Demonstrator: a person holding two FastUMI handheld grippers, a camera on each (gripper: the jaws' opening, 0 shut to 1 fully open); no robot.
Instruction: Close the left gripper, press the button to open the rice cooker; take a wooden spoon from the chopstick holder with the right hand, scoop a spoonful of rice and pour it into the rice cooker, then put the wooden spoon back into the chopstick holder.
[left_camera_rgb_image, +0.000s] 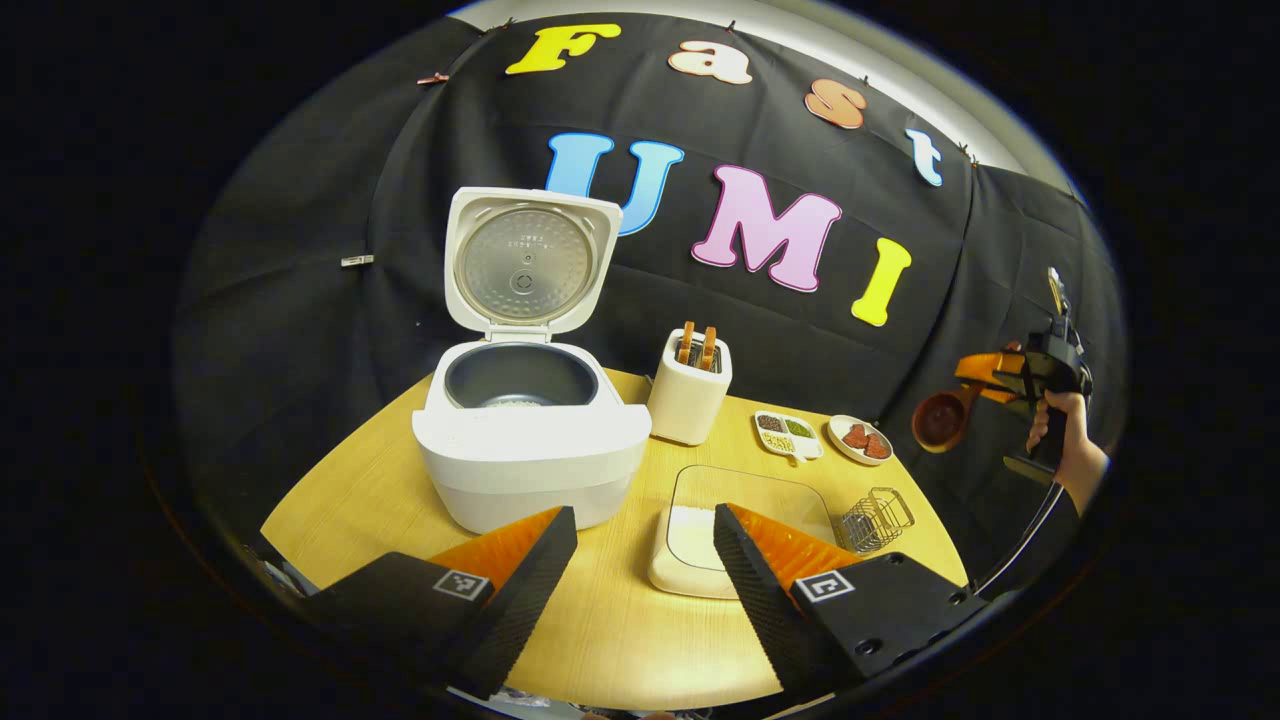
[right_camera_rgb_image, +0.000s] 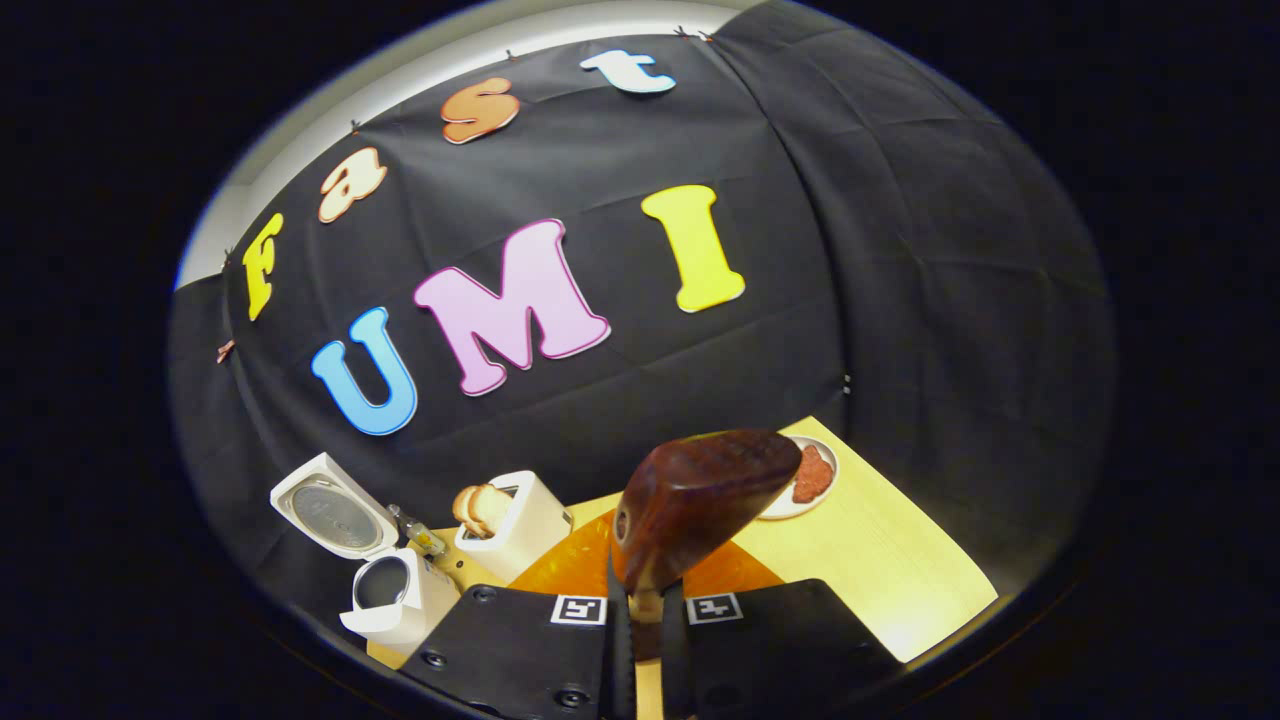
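Note:
The white rice cooker (left_camera_rgb_image: 530, 450) stands on the wooden table with its lid (left_camera_rgb_image: 528, 262) raised upright; a little rice lies in its dark pot. To its right is the white chopstick holder (left_camera_rgb_image: 688, 392) with wooden handles sticking out. My left gripper (left_camera_rgb_image: 645, 560) is open, low over the table in front of the cooker and a shallow white rice container (left_camera_rgb_image: 690, 540). At the far right, above the table's edge, my right gripper (left_camera_rgb_image: 985, 380) is shut on the dark wooden spoon (left_camera_rgb_image: 940, 418). In the right gripper view the spoon's bowl (right_camera_rgb_image: 700, 500) rises from the shut gripper (right_camera_rgb_image: 645, 610).
A small divided dish (left_camera_rgb_image: 787, 432), a plate with red pieces (left_camera_rgb_image: 860, 440) and a wire basket (left_camera_rgb_image: 875, 520) sit at the table's right side. A hand (left_camera_rgb_image: 1065, 425) holds the right gripper. The right gripper view has the cooker (right_camera_rgb_image: 395, 590) and holder (right_camera_rgb_image: 510, 525) low on the left.

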